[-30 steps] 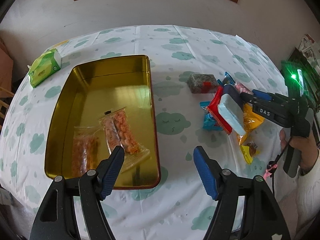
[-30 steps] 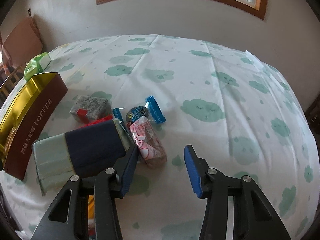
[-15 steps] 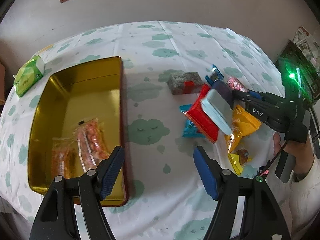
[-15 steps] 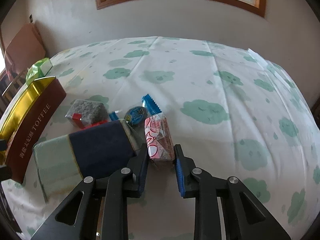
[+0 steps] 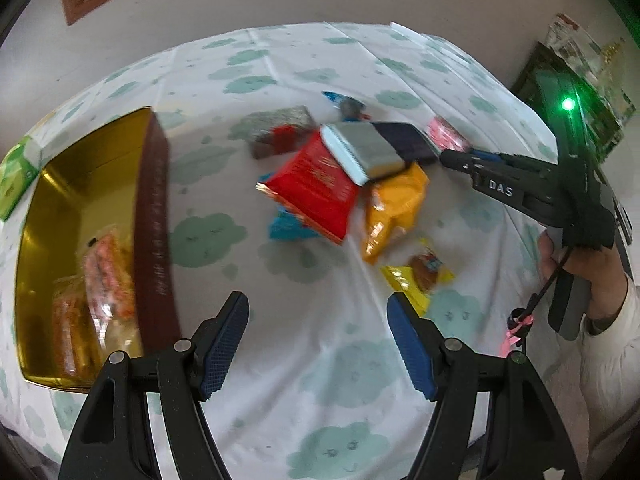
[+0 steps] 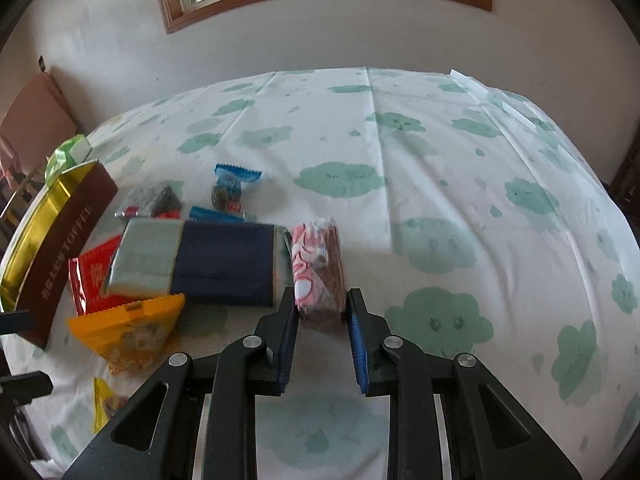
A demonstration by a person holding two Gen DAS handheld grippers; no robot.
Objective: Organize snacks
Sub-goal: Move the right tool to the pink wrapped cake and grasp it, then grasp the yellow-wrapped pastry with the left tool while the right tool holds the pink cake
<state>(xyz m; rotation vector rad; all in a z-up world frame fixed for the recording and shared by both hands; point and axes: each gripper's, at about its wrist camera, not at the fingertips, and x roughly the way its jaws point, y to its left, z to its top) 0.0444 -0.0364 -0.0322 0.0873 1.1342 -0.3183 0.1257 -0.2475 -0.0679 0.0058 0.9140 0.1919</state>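
Note:
My right gripper (image 6: 321, 309) is shut on a pink-and-brown snack packet (image 6: 318, 265), held just above the cloth; the packet also shows in the left wrist view (image 5: 446, 139). Beside it lies a pile: a navy-and-grey packet (image 6: 200, 262), a red packet (image 5: 316, 186), an orange bag (image 5: 394, 208), a yellow packet (image 5: 420, 276), a grey packet (image 5: 280, 126) and a blue candy (image 6: 230, 188). My left gripper (image 5: 318, 320) is open and empty above the cloth, right of the gold toffee tin (image 5: 52, 184), which holds clear snack bags (image 5: 108, 276).
A green tissue pack (image 5: 14, 176) lies behind the tin at the table's left edge. A cardboard box (image 6: 34, 120) stands by the wall. A dark cabinet (image 5: 568, 116) stands at the right. The cloud-print tablecloth (image 6: 440, 208) covers the round table.
My right gripper closed on the pink-and-brown packet and lifted it slightly. My left gripper moved right, away from the tin and toward the snack pile.

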